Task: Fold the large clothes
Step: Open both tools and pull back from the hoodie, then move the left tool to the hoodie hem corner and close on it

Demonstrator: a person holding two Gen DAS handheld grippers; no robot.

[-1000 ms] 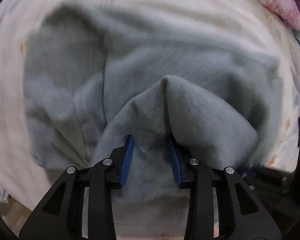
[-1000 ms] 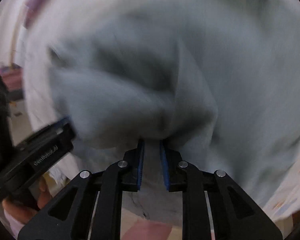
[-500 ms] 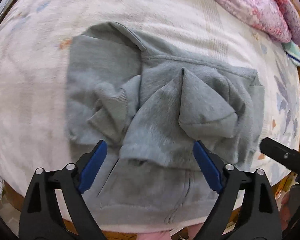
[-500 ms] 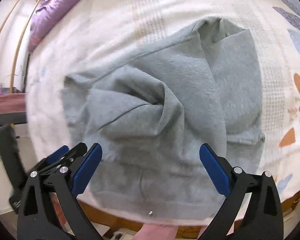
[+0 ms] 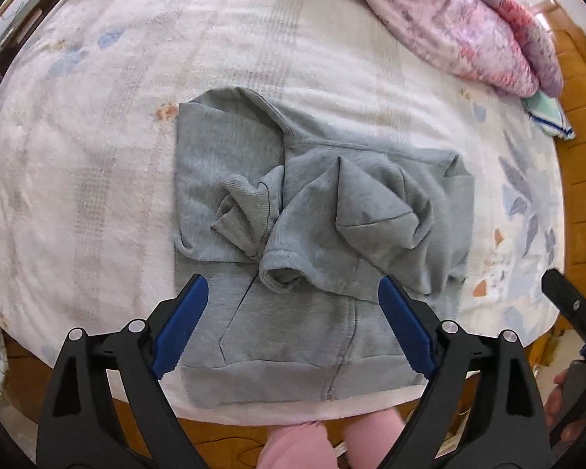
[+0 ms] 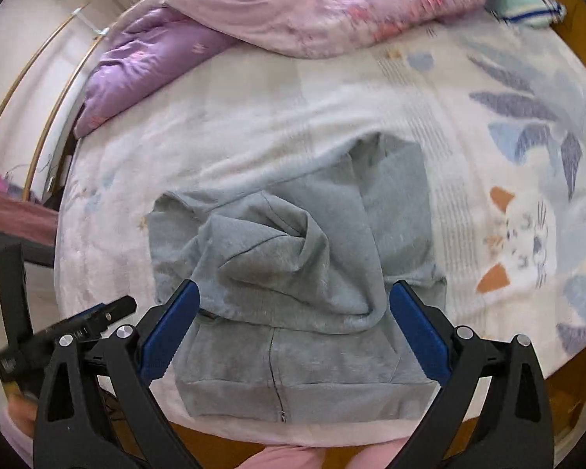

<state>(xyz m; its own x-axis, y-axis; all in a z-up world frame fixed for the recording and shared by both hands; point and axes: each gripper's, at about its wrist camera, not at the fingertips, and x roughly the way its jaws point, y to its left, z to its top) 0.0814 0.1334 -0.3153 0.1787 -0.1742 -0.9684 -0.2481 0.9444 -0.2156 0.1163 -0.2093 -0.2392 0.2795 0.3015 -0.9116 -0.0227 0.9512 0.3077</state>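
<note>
1. Grey zip hoodie [image 5: 320,211] — spread near the front edge of the bed [image 5: 97,156], hem toward the camera, both sleeves thrown in over the chest and lying lumpy. Needs flattening before any further fold.
2. Bedding pile [image 5: 468,27] at the far side: well apart, plenty of bare sheet between, so room to fold away from the edge.
3. Bunched sleeve heap [image 5: 375,215] on the right half: worth smoothing first, or the next fold ends up bulky.
4. Ribbed cuffs [image 5: 246,211] left of centre, twisted and crossing: best laid straight along the body.
5. Left gripper [image 5: 293,324] and right gripper [image 6: 293,328]: both spread wide, jaws just opened, nothing pinched, hanging clear above the hem. Probably best to come down on the two hem corners together and carry them up evenly.
</note>
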